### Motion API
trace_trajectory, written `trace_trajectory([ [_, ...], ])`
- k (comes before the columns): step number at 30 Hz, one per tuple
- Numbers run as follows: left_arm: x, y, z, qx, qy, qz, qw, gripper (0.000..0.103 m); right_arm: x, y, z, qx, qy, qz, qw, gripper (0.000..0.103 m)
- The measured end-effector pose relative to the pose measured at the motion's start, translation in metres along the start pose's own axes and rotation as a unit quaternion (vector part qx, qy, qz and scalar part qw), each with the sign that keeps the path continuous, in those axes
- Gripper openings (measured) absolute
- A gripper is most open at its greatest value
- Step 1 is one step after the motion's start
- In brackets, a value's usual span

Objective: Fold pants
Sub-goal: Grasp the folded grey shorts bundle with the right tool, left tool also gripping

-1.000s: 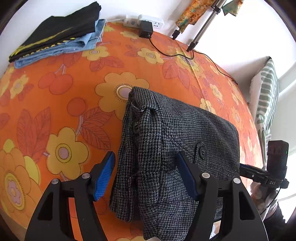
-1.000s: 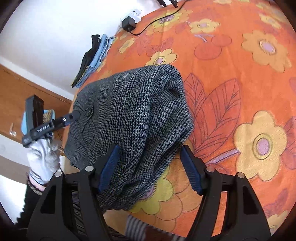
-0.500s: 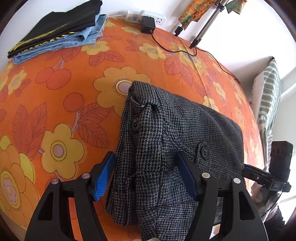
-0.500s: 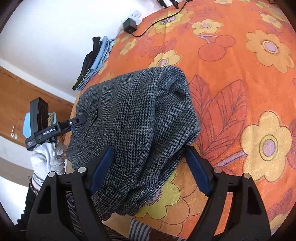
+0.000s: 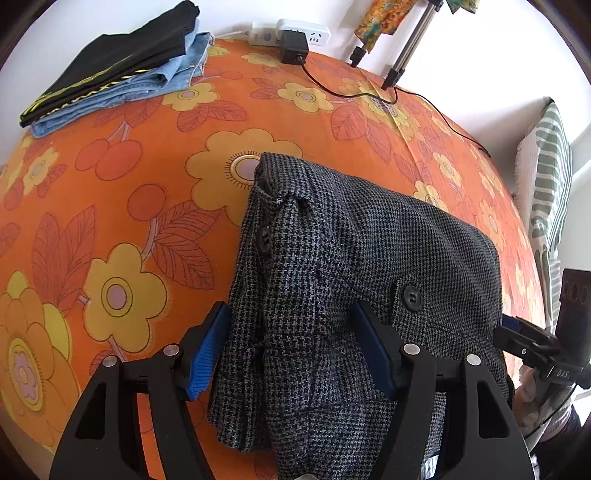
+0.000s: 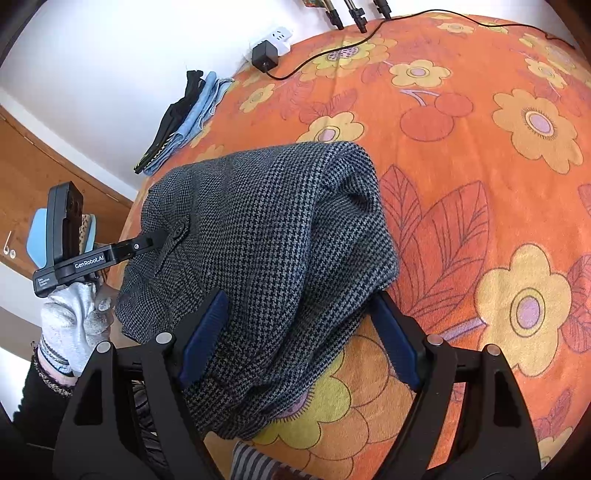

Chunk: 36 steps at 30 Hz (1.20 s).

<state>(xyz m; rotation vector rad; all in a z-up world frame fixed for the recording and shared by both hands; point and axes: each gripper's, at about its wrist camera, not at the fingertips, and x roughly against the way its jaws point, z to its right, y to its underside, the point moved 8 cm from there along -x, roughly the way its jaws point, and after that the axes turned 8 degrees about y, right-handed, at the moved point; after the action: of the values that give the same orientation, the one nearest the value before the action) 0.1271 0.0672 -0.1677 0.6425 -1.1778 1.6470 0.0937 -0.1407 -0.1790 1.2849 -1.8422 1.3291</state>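
A: Where are the pants?

B: The pants (image 5: 354,280), houndstooth wool, lie folded on the orange floral sheet (image 5: 122,206). My left claw (image 5: 291,349) straddles their near-left edge, released.

A: And the right?

B: The right claw (image 6: 299,339) just spread wider, straddling the near-right corner without gripping. Only its view shows my gloved left hand (image 6: 72,325).

Orange floral bedspread (image 5: 110,184) covering the whole surface. Stack of folded clothes (image 5: 118,70) at far edge: black piece on top, light blue denim under. White power strip (image 5: 288,31) against wall, black adapter (image 5: 293,51) plugged in, black cable (image 5: 369,94) trailing across the cover. Tripod legs (image 5: 410,40) beside it. Green-striped cushion (image 5: 546,184) off the side edge. Brown wooden panel (image 6: 33,192) along wall.
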Motion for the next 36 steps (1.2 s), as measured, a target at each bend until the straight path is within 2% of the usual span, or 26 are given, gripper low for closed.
trace_trajectory([
  [7,-0.002,0.001,0.003,-0.012,-0.01,-0.004,0.9999,0.068,-0.003,-0.001,-0.008,0.021,0.005,0.008,1.0,0.078],
  [11,-0.002,0.0,0.006,-0.027,-0.017,-0.003,0.9995,0.064,-0.004,0.0,-0.013,0.033,0.004,0.008,0.999,0.069],
  [18,-0.002,0.0,0.001,0.002,0.011,-0.005,0.9999,0.064,-0.004,-0.001,-0.012,0.025,-0.005,0.007,1.0,0.069],
  [28,-0.001,0.0,0.003,0.002,0.016,-0.003,0.9999,0.059,-0.004,0.001,-0.012,0.014,-0.018,0.002,1.0,0.067],
  [30,0.0,0.0,0.005,-0.003,0.014,0.001,0.9999,0.052,-0.006,0.001,-0.014,0.009,-0.03,-0.002,1.0,0.061],
  [32,0.002,0.0,0.007,-0.01,0.01,0.004,0.9999,0.049,-0.008,0.002,-0.017,0.002,-0.047,-0.008,0.999,0.05],
  [36,0.004,-0.001,0.004,-0.001,0.017,0.006,0.9998,0.046,-0.009,0.002,-0.022,0.01,-0.047,-0.008,0.999,0.046],
])
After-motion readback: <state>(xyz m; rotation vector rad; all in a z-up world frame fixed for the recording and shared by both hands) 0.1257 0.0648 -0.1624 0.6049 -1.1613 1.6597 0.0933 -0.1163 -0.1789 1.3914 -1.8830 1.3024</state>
